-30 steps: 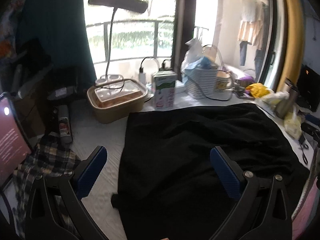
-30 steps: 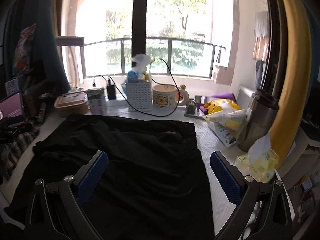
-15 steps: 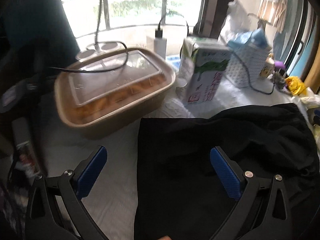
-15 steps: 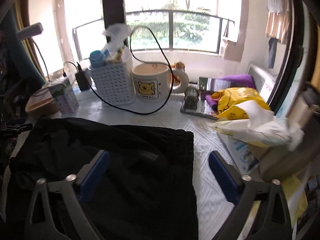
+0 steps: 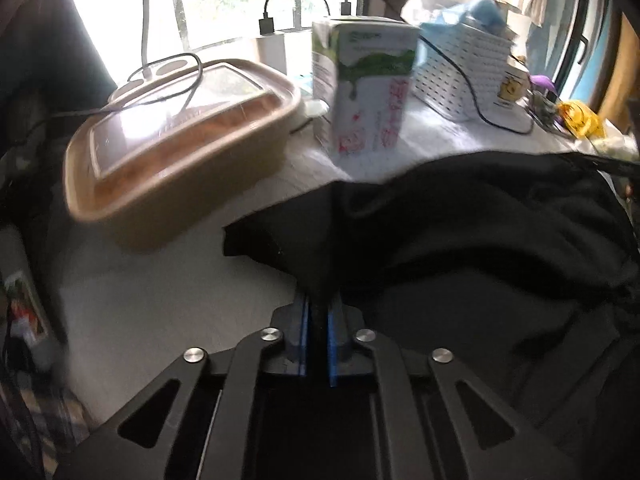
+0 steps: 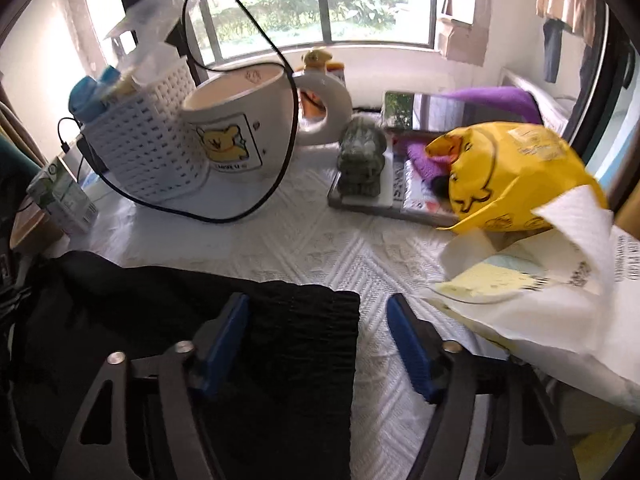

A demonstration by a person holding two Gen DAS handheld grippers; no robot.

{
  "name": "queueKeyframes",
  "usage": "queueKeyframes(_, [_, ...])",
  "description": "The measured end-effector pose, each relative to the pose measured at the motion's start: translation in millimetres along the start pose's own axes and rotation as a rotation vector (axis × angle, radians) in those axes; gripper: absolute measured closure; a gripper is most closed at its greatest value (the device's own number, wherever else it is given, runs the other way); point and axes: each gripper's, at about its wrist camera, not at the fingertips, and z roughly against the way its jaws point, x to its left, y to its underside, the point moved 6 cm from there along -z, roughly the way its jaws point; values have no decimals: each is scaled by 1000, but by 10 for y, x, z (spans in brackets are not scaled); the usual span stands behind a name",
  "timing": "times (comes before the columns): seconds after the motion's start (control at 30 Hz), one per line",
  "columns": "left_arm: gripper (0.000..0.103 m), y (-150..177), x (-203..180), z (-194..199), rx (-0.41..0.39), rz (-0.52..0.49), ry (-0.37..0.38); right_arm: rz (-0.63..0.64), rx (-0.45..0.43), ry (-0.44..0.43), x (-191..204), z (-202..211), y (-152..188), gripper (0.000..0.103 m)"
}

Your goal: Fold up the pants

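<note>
On the white quilted table [image 6: 320, 248], black pants [image 5: 480, 232] lie spread between clutter at the window side. From my left: a tan lidded tub [image 5: 180, 136], then a milk carton [image 5: 360, 84], both just beyond the pants' far left corner. My left tongs [image 5: 316, 344] were wide open a second ago, hovering over the cloth; now they have snapped shut on that corner, and a peak of black fabric rises out of the blue pads, lifted off the table.

Moving right, the pants' far edge runs across toward my right tongs [image 6: 318, 344]. These were also wide a second ago and have just been closing. They now stand half open, straddling the far right corner, where the ribbed waistband [image 6: 316, 320] ends. The left pad rests on the cloth; the right pad is over bare table, so nothing is gripped yet. Beyond sit a white basket [image 6: 148, 152], a bear mug [image 6: 240, 128] and a yellow bag [image 6: 512, 168].

I judge the fold is starting: one corner caught, the other about to be. The far edge runs left to right across me; whether that is the pants' long axis, I cannot tell.
</note>
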Motion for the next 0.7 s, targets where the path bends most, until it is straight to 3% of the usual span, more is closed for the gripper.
queueKeyframes(0.07, [98,93,-19,84,4,3,3,21,7,-9,60,-25,37,58])
queueKeyframes(0.1, [98,138,-16,124,10,8,10,37,3,-9,91,-10,62,60])
queueKeyframes(0.2, [98,246,13,216,23,26,20,83,-10,-24,206,82,118,63])
queueKeyframes(0.43, [98,442,-34,442,32,66,64,277,-63,69,547,409,370,68])
queueKeyframes(0.47, [98,480,-47,467,37,68,66,289,-66,73,558,442,417,72])
queueKeyframes(0.5, [98,498,-73,477,39,67,69,297,-64,71,578,469,471,85])
queueKeyframes(0.53, [98,520,-112,497,42,64,83,303,-61,65,569,513,525,91])
queueKeyframes(0.7, [97,425,-74,650,34,36,95,289,-76,35,533,606,639,91])
